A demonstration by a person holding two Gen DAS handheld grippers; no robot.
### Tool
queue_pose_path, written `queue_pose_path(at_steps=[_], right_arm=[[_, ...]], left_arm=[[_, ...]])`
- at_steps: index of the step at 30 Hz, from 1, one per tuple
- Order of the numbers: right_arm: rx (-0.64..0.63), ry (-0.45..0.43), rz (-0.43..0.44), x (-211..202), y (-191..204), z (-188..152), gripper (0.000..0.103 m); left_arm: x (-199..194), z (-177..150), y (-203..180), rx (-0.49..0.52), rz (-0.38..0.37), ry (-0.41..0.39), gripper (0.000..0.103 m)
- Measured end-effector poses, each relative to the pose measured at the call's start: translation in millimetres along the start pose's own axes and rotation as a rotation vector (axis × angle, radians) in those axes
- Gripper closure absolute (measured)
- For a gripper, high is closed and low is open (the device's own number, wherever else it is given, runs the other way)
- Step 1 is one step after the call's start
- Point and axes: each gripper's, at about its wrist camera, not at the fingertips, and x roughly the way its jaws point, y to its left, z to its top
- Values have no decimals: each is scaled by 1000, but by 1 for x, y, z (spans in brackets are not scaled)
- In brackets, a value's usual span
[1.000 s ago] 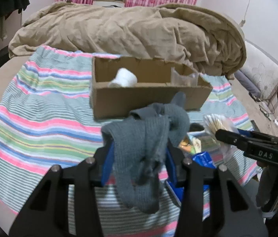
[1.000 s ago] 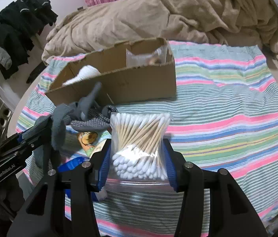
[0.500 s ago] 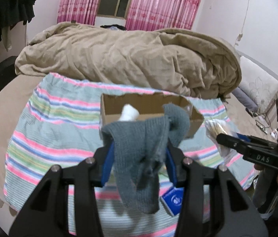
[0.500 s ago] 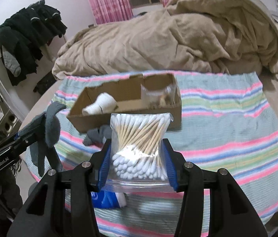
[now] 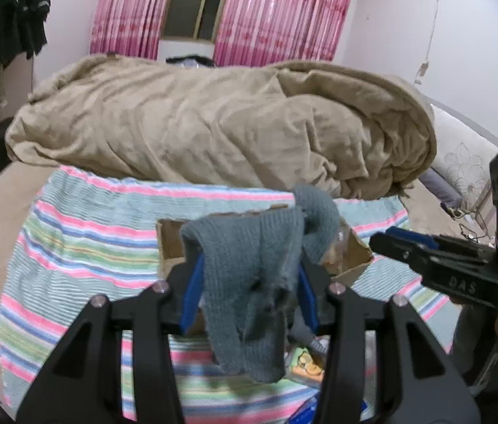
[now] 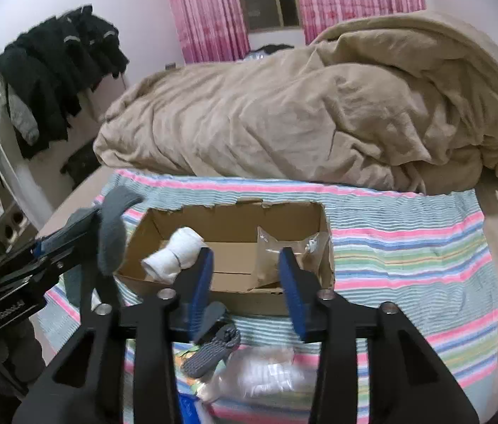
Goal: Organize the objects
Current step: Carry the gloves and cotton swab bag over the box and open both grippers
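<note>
My left gripper is shut on a grey knit sock that drapes over its fingers, held high above the striped cloth. It also shows in the right wrist view. My right gripper is open and empty. A bag of cotton swabs lies blurred on the cloth below it. The open cardboard box holds a rolled white sock on the left and a clear bag on the right.
A second grey sock lies in front of the box. A blue packet and a colourful packet lie near the front edge. A heaped tan duvet fills the bed behind the box. Dark clothes hang at the left wall.
My right gripper has opened and the bag of cotton swabs has dropped onto the cloth. Both grippers have risen, with the grey sock still in the left one.
</note>
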Motion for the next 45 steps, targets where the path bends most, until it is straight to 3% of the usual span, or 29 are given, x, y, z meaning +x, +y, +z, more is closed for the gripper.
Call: queue_pose_path(at_steps=[2, 4, 6, 12, 16, 18, 19, 21, 24, 33, 41, 45], right_arm=[[11, 28, 6, 5, -4, -7, 64], [19, 69, -5, 11, -8, -20, 49], [37, 111, 0, 16, -14, -36, 41], [61, 212, -17, 22, -22, -84, 35], [43, 254, -68, 33, -24, -99, 35], [42, 272, -53, 39, -24, -106, 38], [44, 278, -35, 41, -24, -108, 50], [47, 273, -24, 41, -24, -110, 57], [59, 250, 2, 32, -26, -104, 64], [41, 68, 32, -7, -13, -41, 64], [-6, -36, 70, 23, -5, 10, 63], [7, -22, 74, 52, -8, 18, 63]], left_arm=[[6, 0, -1, -3, 2, 7, 56], [7, -3, -1, -7, -6, 8, 56], [5, -6, -2, -10, -8, 12, 56], [-9, -15, -3, -19, -9, 14, 56], [-21, -21, -5, -23, -11, 14, 56], [-25, -25, -5, -25, -10, 19, 56], [-27, -27, -5, -27, -7, 22, 56], [-28, -30, -4, -31, -2, 29, 56], [-27, -30, -1, -36, 4, 31, 56], [-16, -6, -2, -21, -6, -11, 55], [19, 10, -1, -22, -11, -13, 55], [48, 4, 2, -45, -21, 27, 55]])
